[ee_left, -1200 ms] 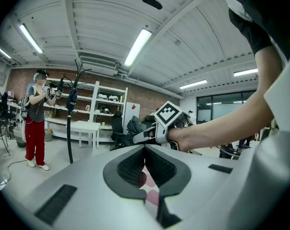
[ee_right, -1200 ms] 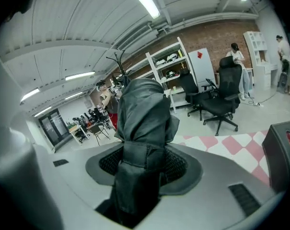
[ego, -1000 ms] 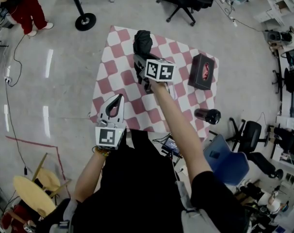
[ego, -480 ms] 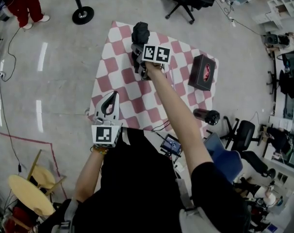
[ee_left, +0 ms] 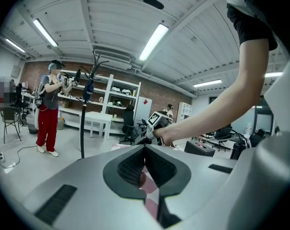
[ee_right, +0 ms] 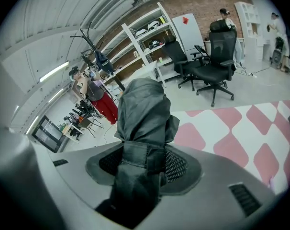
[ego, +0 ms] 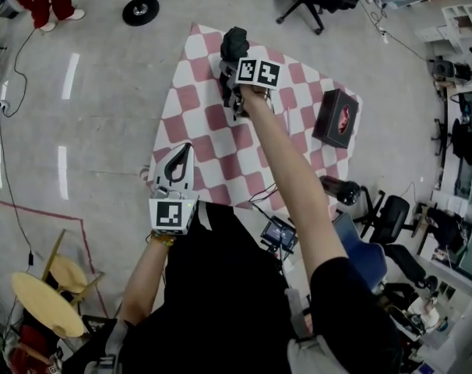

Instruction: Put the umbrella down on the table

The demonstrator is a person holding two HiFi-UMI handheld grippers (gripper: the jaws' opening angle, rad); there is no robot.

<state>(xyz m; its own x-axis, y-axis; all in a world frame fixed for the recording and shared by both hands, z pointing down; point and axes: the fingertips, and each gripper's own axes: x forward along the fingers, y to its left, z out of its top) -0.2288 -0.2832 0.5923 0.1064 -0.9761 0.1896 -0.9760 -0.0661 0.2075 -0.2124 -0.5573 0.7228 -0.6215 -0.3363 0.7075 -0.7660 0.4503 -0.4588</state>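
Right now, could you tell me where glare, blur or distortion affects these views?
Head view: ceiling-light glare streaks the floor. Left gripper view: fisheye bends the ceiling lights, corners dark. Right gripper view: the umbrella looms close, shelves curve.

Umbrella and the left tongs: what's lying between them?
Only bare checked tablecloth, seen in the head view, separates the umbrella, gripped by the right tongs, from the left tongs.

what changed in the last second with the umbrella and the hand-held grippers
The right hand-held gripper, shut on the folded black umbrella, carried it farther out over the checked tablecloth. The left hand-held gripper stays shut and empty at the near edge; the black box has not moved.
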